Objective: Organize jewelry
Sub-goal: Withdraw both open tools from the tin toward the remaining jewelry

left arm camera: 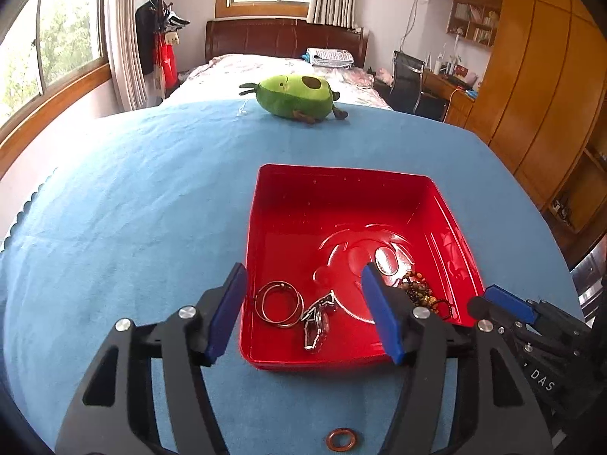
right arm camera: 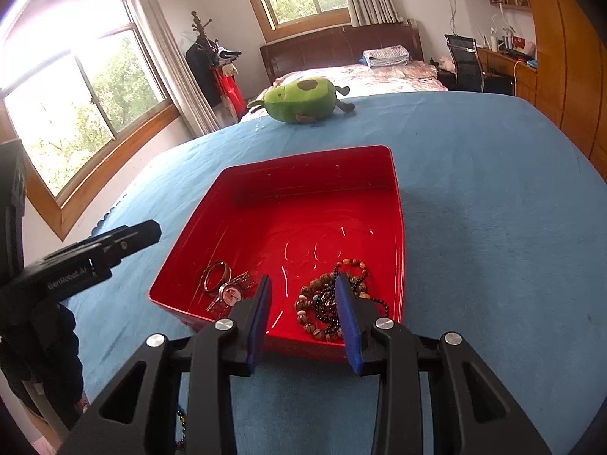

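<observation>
Left wrist view is showing the letters "DAS" printed in white on the black body of the right gripper point(left arm camera: 508, 303), which is entering from the lower right edge. Right wrist view is showing "GenRobot.AI" in pale letters on the side of the left gripper point(right arm camera: 144, 231), which is reaching in from the left.

The left gripper point(left arm camera: 307, 311) is standing wide apart, its blue pads point(left arm camera: 225, 311) gripping nothing; one pad is hanging over the blue cloth point(left arm camera: 132, 208) just outside the near left wall of the red tray point(left arm camera: 265, 189), the other over the tray's inside. The right gripper point(right arm camera: 303, 314) is standing partly parted, also released, with nothing pressed between its pads point(right arm camera: 260, 314); they are hovering over the near edge of the tray, one of them overlapping the beads in the picture, though contact cannot be told.

The jewelry is lying inside the red tray point(right arm camera: 394, 197), along its near side. A pair of metal rings point(left arm camera: 279, 303) is sitting in the near left corner, with a wristwatch point(right arm camera: 229, 295) on a metal link band just beside them. A heap of beaded bracelets point(right arm camera: 330, 303), brown, amber and dark, is lying in the near right corner, apart from the watch. A small copper-coloured ring point(left arm camera: 339, 441) is lying on the cloth outside the tray, near the lower edge of the left wrist view. A few dark beads point(right arm camera: 182, 417) are showing on the cloth at the bottom of the right wrist view.

A green avocado plush toy point(left arm camera: 296, 94) is resting at the far edge of the cloth.
</observation>
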### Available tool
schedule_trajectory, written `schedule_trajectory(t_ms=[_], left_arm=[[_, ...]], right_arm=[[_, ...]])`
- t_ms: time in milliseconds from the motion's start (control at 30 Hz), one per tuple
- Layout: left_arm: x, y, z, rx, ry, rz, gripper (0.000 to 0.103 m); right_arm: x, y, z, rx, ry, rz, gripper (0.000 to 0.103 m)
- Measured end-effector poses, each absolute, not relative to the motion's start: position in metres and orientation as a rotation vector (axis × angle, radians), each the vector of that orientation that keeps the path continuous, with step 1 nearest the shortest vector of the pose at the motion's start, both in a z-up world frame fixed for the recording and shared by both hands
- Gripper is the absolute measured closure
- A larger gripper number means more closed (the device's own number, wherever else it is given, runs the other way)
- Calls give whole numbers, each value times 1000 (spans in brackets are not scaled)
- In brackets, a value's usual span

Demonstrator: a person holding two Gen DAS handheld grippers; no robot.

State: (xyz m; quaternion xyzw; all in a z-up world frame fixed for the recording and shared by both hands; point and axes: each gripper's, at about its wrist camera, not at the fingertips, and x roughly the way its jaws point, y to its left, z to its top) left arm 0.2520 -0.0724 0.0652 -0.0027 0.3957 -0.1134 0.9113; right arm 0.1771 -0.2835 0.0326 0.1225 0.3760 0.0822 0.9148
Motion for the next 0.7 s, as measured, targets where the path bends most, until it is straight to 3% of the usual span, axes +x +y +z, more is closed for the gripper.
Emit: schedule_trajectory(t_ms=[333,700], left_arm=[[213,-60,72,13,791,-255,38],[163,1,-17,-17,1005,-175,40]], right_arm=[[154,-282,28,254,760,207,73],[130,-241,-25,236,931,247,76]])
